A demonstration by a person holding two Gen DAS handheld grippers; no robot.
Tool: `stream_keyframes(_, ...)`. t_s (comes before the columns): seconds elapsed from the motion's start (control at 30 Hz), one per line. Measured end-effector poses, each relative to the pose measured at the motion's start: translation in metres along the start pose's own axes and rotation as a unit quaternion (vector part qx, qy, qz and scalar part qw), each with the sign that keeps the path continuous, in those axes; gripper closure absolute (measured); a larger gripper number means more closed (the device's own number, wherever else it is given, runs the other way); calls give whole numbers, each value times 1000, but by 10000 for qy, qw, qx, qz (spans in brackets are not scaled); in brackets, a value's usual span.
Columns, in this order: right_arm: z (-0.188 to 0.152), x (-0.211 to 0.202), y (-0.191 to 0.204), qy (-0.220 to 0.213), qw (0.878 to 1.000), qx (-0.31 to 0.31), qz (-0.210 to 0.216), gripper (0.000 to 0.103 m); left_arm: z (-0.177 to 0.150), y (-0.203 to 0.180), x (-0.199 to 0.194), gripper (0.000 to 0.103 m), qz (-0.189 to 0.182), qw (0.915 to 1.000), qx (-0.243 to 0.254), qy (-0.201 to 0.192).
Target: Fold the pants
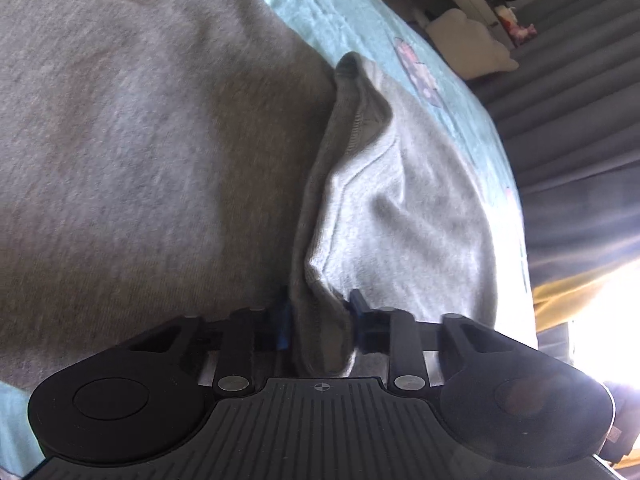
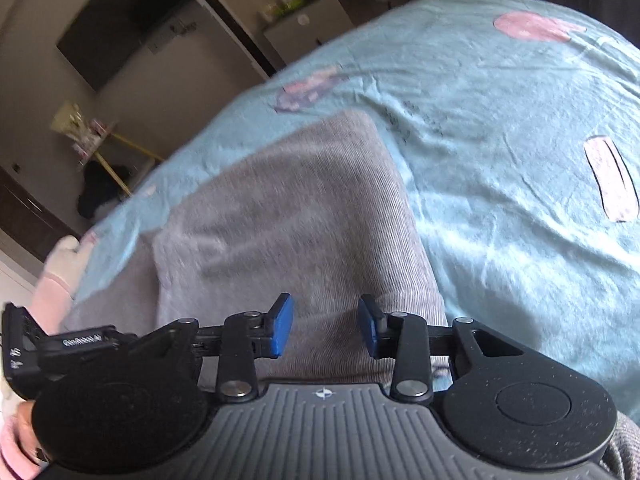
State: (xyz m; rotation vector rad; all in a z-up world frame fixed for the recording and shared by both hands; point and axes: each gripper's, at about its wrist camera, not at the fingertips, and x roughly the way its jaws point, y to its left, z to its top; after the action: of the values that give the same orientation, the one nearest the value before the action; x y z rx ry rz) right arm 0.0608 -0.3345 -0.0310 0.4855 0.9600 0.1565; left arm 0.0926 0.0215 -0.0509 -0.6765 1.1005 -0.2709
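Observation:
Grey pants (image 1: 140, 140) lie spread over a light blue bedsheet (image 1: 352, 12). In the left wrist view a raised fold of the pants with a stitched hem (image 1: 352, 184) runs back into my left gripper (image 1: 320, 316). Its blue pads press on that fold from both sides, so it is shut on the cloth. In the right wrist view a folded part of the pants (image 2: 304, 216) lies flat on the bedsheet (image 2: 500, 140). My right gripper (image 2: 325, 326) hovers just over its near end, with a gap between the blue pads (image 2: 283, 326) and no cloth pinched in it.
The bed's edge falls away at the right of the left wrist view, next to dark pleated curtains (image 1: 568, 128). Beyond the bed in the right wrist view stand a cabinet (image 2: 308, 28) and a dark wall screen (image 2: 120, 28). A pink sleeve (image 2: 56, 280) shows at the left.

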Motion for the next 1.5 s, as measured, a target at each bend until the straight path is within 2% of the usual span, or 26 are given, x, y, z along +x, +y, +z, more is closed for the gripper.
stream_keyframes(0.1,-3,0,6,69,9996,-218,-168,73,-12,13,-14,84,-123,9998,-145,-9)
stream_keyframes(0.27,-5,-2,3,97,9998,-136,-111,73,-22,3,-28,88,-65,9998,167,-78)
stream_keyframes(0.43,-5,-1,4,83,9999,-100,-75,71,-23,1,-31,86,273,9993,254,-49)
stream_keyframes(0.5,-5,0,5,73,9999,-128,-34,66,-18,3,-31,79,259,9995,172,-114)
stream_keyframes(0.63,-5,1,6,-10,9999,-92,89,58,-6,6,-39,62,398,9970,223,-624)
stream_keyframes(0.7,-5,2,4,-44,9998,-10,178,54,2,-1,-38,47,457,9943,458,-853)
stream_keyframes(0.77,-4,3,1,-65,9996,92,266,53,12,-8,-34,36,314,9931,612,-954)
stream_keyframes(0.87,-5,2,-4,-113,9987,280,401,52,30,-13,-21,32,-98,9943,579,-888)
stream_keyframes(0.9,-5,1,-7,-148,9982,357,454,52,36,-15,-15,32,-126,9951,517,-830)
stream_keyframes(0.97,-5,0,-11,-207,9972,479,544,52,46,-15,1,37,18,9970,367,-682)
stream_keyframes(1.0,-6,0,-12,-223,9968,514,571,52,51,-14,11,49,111,9981,277,-544)
stream_keyframes(1.07,-6,-2,-13,-316,9962,528,610,52,56,-14,25,66,142,9991,190,-349)
stream_keyframes(1.1,-7,-4,-12,-409,9960,499,621,52,57,-16,29,66,236,9989,203,-345)
stream_keyframes(1.17,-10,-13,-9,-764,9940,420,658,52,56,-23,30,74,364,9979,387,-360)
stream_keyframes(1.27,-9,-20,-11,-1145,9895,463,744,52,53,-37,28,80,598,9941,800,-420)
stream_keyframes(1.4,-5,-14,-15,-1105,9904,668,496,54,47,-50,22,86,830,9889,1108,-546)
stream_keyframes(1.5,-6,-15,-9,-1150,9914,470,402,54,46,-58,14,87,924,9867,1198,-601)
